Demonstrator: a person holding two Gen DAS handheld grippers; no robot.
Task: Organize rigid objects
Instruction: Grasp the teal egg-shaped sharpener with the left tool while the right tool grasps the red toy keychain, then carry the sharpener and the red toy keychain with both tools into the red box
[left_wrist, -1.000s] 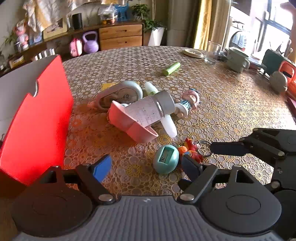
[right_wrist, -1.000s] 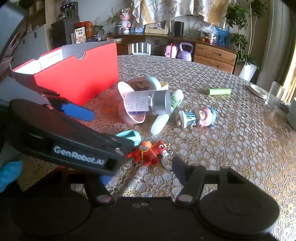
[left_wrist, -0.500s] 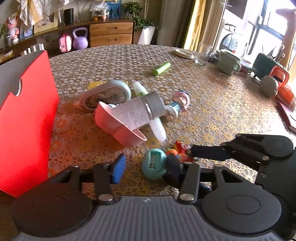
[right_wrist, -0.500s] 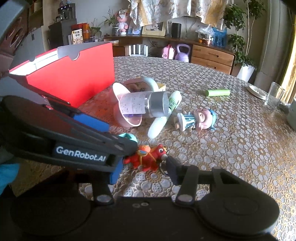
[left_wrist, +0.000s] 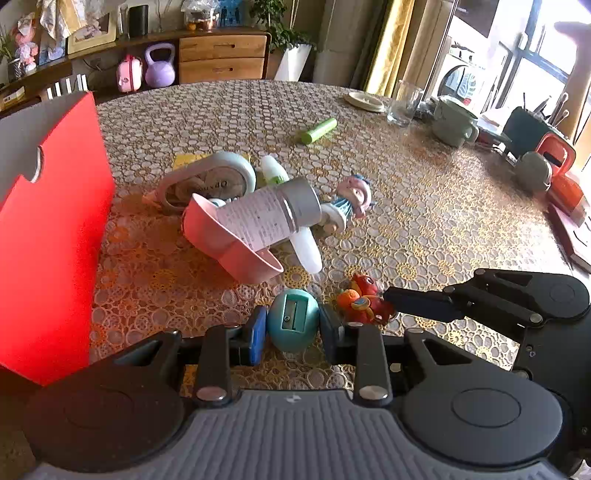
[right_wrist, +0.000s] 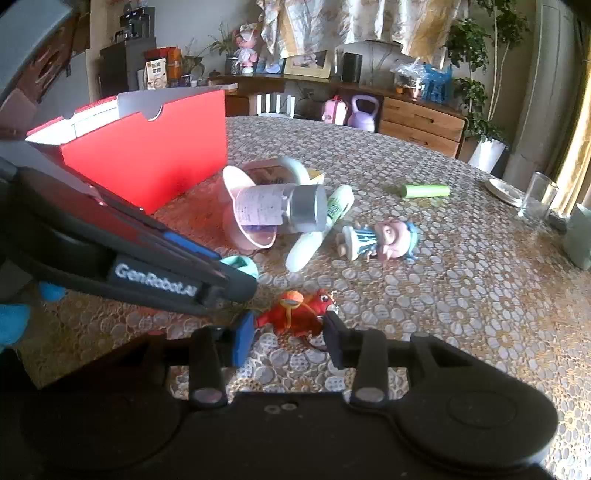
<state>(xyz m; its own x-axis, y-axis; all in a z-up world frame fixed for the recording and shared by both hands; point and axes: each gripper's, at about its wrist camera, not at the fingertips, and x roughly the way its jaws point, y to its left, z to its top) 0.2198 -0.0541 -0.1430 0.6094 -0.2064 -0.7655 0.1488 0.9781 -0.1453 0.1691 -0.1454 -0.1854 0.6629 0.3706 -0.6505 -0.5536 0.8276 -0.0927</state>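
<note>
My left gripper (left_wrist: 293, 328) is shut on a teal egg-shaped pencil sharpener (left_wrist: 293, 318) that rests on the table. My right gripper (right_wrist: 288, 332) is shut on a red and orange toy keychain (right_wrist: 295, 314), with the pads touching both its sides; the toy also shows in the left wrist view (left_wrist: 364, 301). A red box (right_wrist: 147, 155) stands open at the left. Behind lie a pink bowl (left_wrist: 225, 240) with a grey-capped bottle (left_wrist: 269, 216), a white tube (right_wrist: 321, 229), a tape dispenser (left_wrist: 207, 181), a doll figure (right_wrist: 380, 240) and a green tube (right_wrist: 424, 191).
A glass (left_wrist: 402, 103), a small plate (left_wrist: 364, 101), a green mug (left_wrist: 452, 122) and a red holder (left_wrist: 557, 173) stand at the far right of the round patterned table (left_wrist: 424, 206). A sideboard (left_wrist: 221, 55) stands behind.
Both grippers have closed: the left jaws narrowed onto the teal sharpener and the right jaws onto the red toy. Both moved forward slightly toward the objects.
</note>
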